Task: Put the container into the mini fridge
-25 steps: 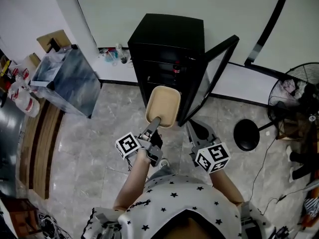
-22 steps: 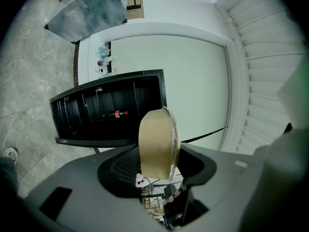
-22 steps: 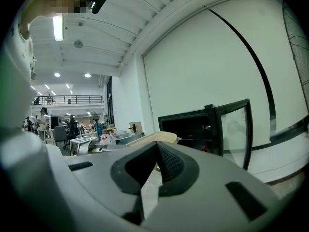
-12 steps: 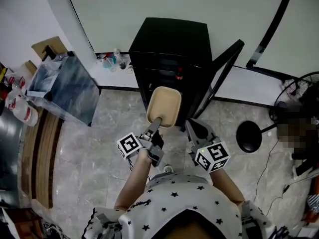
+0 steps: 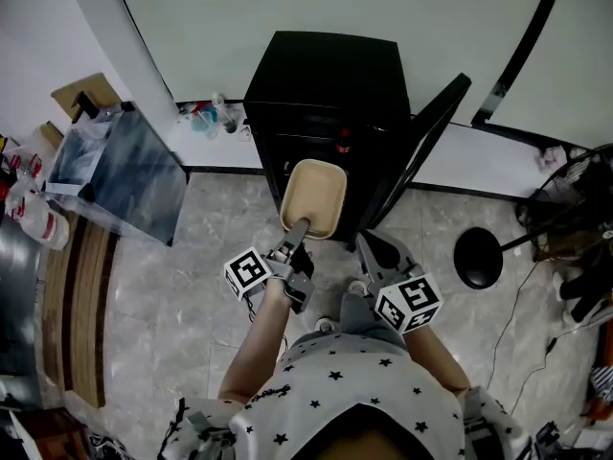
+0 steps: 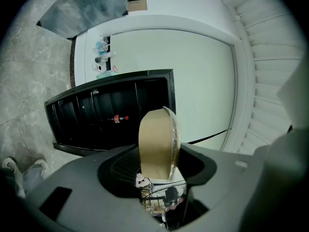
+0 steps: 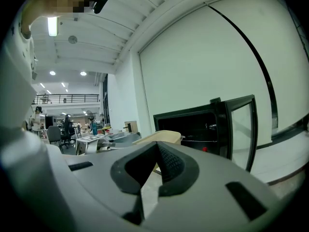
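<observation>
Marble floor [image 5: 182,276]; mini fridge [image 5: 324,75] interior indistinct

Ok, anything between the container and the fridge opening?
Nothing shows there. In the left gripper view the container, gripped in the left claw, faces the open mini fridge with bare air between; the head view agrees.

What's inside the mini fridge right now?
One small red-topped item shows in the fridge. The rest is dark, and the container covers the lower opening from above.
</observation>
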Demonstrator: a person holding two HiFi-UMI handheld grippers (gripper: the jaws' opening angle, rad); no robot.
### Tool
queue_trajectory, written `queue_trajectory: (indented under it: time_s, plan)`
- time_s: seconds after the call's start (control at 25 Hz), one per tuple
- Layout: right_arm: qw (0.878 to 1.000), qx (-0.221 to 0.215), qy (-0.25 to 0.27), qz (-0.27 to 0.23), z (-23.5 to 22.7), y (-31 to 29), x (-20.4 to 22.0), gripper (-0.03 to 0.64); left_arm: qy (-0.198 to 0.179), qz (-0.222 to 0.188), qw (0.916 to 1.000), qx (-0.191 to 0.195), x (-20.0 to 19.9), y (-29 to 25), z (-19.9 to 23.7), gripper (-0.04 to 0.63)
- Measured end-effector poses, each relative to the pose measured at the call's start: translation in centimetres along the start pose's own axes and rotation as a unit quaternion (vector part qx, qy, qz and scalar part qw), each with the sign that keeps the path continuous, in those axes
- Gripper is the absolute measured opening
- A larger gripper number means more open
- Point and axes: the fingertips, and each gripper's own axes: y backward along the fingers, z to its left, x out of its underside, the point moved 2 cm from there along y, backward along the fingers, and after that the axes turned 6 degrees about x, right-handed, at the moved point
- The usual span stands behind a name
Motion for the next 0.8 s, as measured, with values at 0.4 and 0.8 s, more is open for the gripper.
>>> queue_trajectory:
  time_s: [0.4, 0.8]
  plan:
    - [1.0, -0.013, 0.003, 0.001, -2.0, -3.1, -0.3, -0.008, 0.0, -0.003, 1.0, 0.003, -1.7, -3.7, 1.1, 0.229]
    - [1.0, -0.021, 0.005, 0.003, -5.0, -6.8, -1.0, -0.008, 0.012, -0.009, 0.9999, -0.005, -3.7, -7.9, 2.9, 0.229]
